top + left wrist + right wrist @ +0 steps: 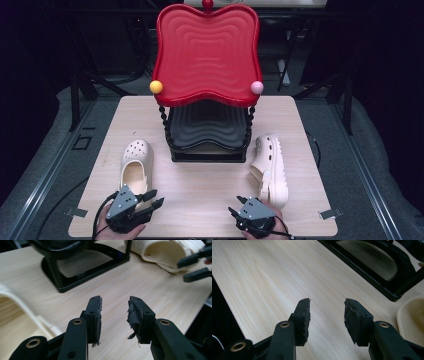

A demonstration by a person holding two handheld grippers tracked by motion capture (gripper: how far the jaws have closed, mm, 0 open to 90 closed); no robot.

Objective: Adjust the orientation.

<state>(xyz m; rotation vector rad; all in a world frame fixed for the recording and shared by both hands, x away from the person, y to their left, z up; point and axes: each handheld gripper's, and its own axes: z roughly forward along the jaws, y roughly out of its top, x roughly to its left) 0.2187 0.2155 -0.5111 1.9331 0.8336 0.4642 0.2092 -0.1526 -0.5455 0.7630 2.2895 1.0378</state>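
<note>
Wood table, dark room around it, near edge at 6 o'clock where both hands enter. Left gripper at 7 o'clock, jaws apart with nothing between, tips just beside the heel of the left clog, not touching. Right gripper at 5 o'clock, jaws wide and empty, right clog lying on its side just to its 2 o'clock, near the table's right edge. Rack with red tray on top stands at 12 o'clock between the clogs. Bare tabletop between the grippers and the rack.
</note>
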